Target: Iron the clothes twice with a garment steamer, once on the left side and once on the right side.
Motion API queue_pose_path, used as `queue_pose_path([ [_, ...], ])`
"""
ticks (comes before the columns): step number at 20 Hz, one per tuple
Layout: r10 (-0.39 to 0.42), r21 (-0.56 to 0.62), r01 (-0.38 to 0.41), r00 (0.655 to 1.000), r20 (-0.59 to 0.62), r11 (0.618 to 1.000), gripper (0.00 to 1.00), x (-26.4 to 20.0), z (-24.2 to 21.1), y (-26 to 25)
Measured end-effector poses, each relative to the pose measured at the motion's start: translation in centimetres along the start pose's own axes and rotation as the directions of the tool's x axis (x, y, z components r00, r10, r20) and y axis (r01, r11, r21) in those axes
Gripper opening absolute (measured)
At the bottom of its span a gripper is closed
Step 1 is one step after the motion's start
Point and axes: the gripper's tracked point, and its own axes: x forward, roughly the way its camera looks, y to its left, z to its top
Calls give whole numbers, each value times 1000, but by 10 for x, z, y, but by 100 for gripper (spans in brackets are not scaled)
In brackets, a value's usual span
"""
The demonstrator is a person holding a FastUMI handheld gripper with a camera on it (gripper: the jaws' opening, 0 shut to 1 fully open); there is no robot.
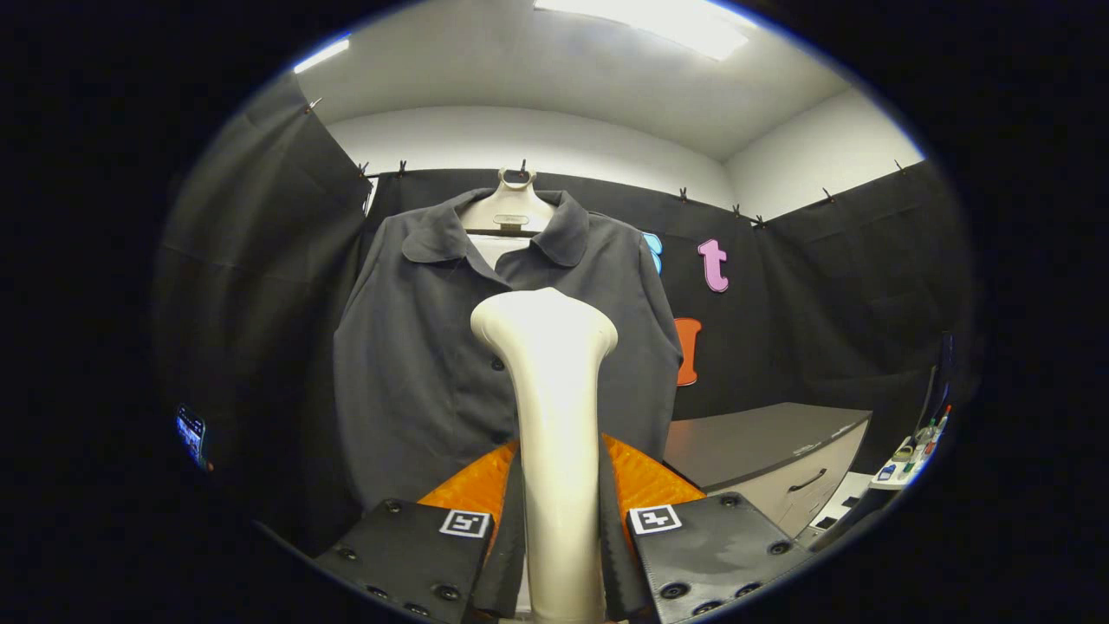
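A dark grey collared shirt (416, 364) hangs on a pale hanger (511, 204) against the black cloth wall, straight ahead of me. My gripper (559, 472) is shut on the cream garment steamer (554, 399), both fingers pressing on its upright handle. The steamer's wide head rises beyond the fingertips and stands in front of the shirt's button line, at about chest height. I cannot tell whether the head touches the fabric. The shirt's lower middle is hidden behind the steamer and the fingers.
A low cabinet with a dark top and a drawer handle (771, 455) stands to the right of the shirt. Small items lie on a white surface (910, 455) further right. A lit phone screen (191, 433) shows at the left by the cloth wall.
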Motion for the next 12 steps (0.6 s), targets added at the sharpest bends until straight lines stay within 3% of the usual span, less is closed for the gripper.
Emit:
queue_pose_path([
  [12, -9, 3, 9, 1000, 1, 1000, 45, -7, 0, -4],
])
